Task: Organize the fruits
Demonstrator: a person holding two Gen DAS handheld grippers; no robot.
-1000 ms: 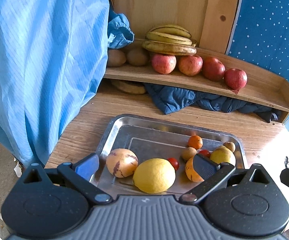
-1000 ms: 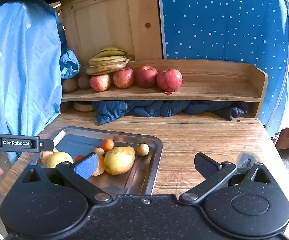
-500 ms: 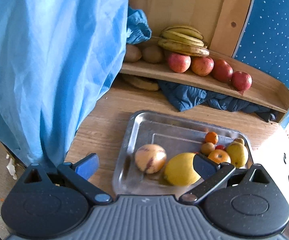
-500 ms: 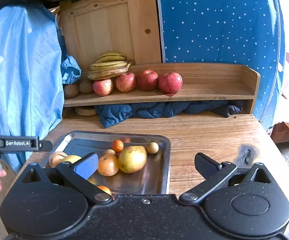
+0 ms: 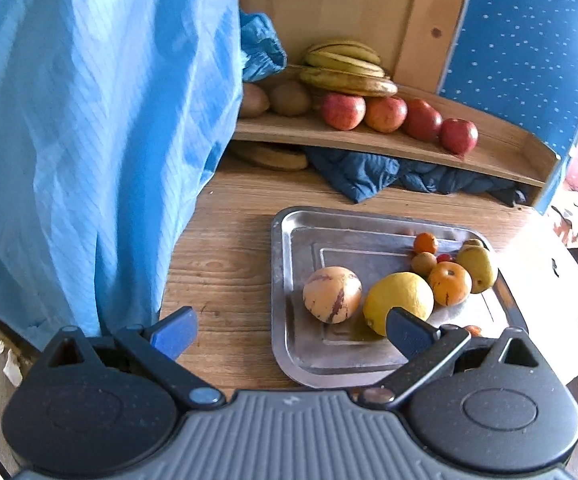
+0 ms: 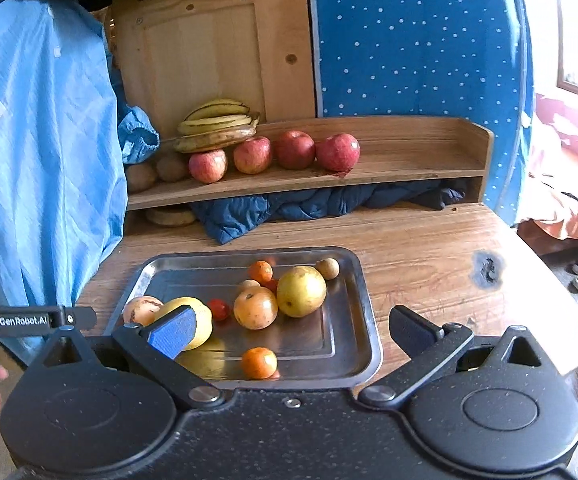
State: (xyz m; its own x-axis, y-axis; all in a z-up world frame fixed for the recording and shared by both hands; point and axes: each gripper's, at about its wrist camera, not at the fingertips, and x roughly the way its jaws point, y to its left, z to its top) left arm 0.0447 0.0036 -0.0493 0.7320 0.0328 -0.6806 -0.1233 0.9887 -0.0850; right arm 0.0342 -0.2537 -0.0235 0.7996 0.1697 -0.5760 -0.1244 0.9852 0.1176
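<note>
Four round red apples (image 6: 273, 154) (glossy) on curved wooden shelf (image 6: 409, 168).

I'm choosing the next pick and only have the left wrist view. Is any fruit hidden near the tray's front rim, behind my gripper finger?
Observer: Yes. A small orange lies alone by the front rim of the tray, apart from the cluster.
Operator: Anything tucked behind the lemon?
Observer: A little red tomato sits between the lemon and the bigger orange fruit.
Operator: And the right gripper?
Observer: The right gripper is open and empty, and hovers at the tray's front edge.
</note>
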